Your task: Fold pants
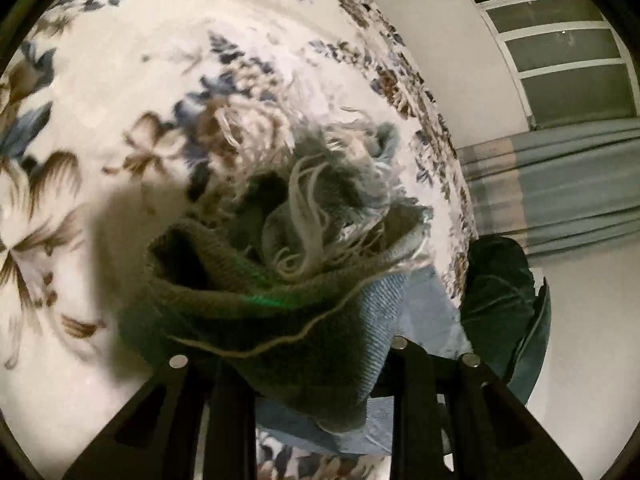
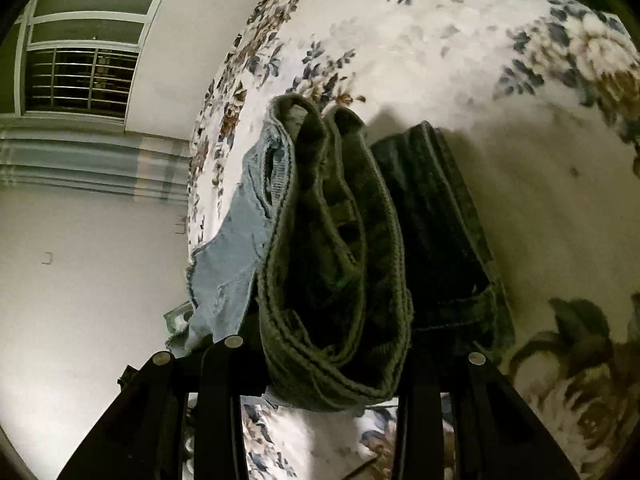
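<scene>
Left wrist: left tongs [image 1: 308, 354] clamp pants [image 1: 304, 280] hem; right tongs [image 2: 320, 354] clamp waistband

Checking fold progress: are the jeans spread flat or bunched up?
Bunched up. The jeans hang doubled between the right gripper and left gripper, frayed hem lifted off the floral bedspread.

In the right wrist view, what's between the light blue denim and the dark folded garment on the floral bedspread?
The olive-green waistband of the pants, bunched in loops, fills that stretch between the light blue denim and the dark folded garment, seen in the right wrist view.
</scene>
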